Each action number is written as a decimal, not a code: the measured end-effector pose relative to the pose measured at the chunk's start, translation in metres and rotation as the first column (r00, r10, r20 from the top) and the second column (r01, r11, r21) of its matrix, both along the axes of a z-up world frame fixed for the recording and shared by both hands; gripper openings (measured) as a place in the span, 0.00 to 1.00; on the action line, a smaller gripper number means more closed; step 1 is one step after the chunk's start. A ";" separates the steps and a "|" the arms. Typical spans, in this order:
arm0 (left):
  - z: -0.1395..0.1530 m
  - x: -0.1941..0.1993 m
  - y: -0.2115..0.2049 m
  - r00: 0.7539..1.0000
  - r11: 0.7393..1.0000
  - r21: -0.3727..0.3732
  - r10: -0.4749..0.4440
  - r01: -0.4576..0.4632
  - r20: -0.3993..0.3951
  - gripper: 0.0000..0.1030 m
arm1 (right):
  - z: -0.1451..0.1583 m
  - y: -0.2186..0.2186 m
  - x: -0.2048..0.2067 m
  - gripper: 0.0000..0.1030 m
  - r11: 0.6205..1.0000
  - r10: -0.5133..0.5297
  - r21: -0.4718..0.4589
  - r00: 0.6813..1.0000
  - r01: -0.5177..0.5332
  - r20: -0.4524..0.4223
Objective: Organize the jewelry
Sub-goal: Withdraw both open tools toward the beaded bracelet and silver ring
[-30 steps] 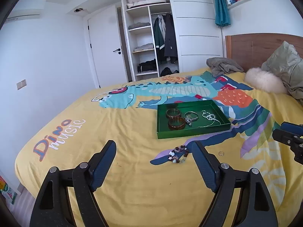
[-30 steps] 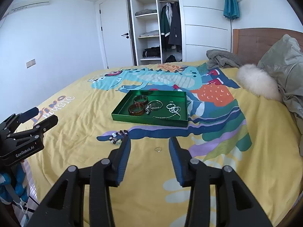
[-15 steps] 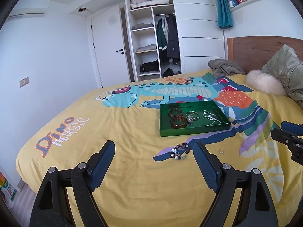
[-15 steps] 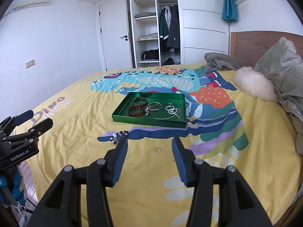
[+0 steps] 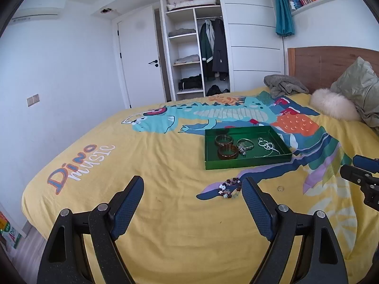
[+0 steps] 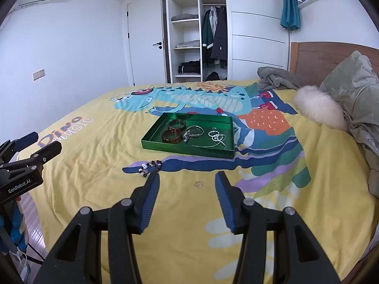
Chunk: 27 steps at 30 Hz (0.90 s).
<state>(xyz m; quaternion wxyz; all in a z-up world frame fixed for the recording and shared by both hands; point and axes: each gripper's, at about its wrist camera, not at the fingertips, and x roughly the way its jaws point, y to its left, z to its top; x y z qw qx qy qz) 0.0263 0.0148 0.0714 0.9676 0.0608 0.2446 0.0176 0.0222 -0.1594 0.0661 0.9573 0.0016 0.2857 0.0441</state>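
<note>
A green tray (image 5: 246,164) (image 6: 187,149) lies on the yellow dinosaur bedspread and holds two brown bangles (image 5: 227,152), a silver bracelet (image 6: 194,131) and a silver chain (image 6: 216,138). A beaded bracelet (image 5: 228,188) (image 6: 149,166) lies loose on the cover in front of the tray, by the right finger of my left gripper (image 5: 192,181), which stands wide open and empty. A small clear ring (image 6: 199,184) (image 5: 280,188) rests on the cover just beyond my right gripper (image 6: 187,175), in line with the gap of its open, empty jaws.
A grey blanket (image 6: 274,78), a white fluffy cushion (image 6: 317,105) and an olive jacket (image 6: 355,94) lie at the headboard end. My left gripper (image 6: 47,140) shows at the right wrist view's left edge. The bed's edge drops off on the left.
My right gripper's jaws have spread a little wider. The jewelry and tray lie where they were, and both hands stay nearly still.
</note>
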 end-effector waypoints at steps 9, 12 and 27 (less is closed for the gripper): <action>-0.011 0.018 0.000 0.999 1.000 0.005 -0.002 0.002 -0.040 0.82 | -0.021 -0.004 0.018 0.46 1.000 0.002 0.030 0.999 -0.001 -0.033; -0.016 0.025 -0.001 0.998 1.000 0.006 -0.003 0.004 -0.056 0.82 | -0.027 -0.005 0.024 0.46 0.999 0.002 0.035 0.999 -0.001 -0.044; -0.043 0.066 0.006 0.990 0.998 -0.055 -0.047 0.041 -0.130 0.82 | -0.055 -0.018 0.057 0.46 0.999 -0.008 0.053 0.996 0.013 -0.094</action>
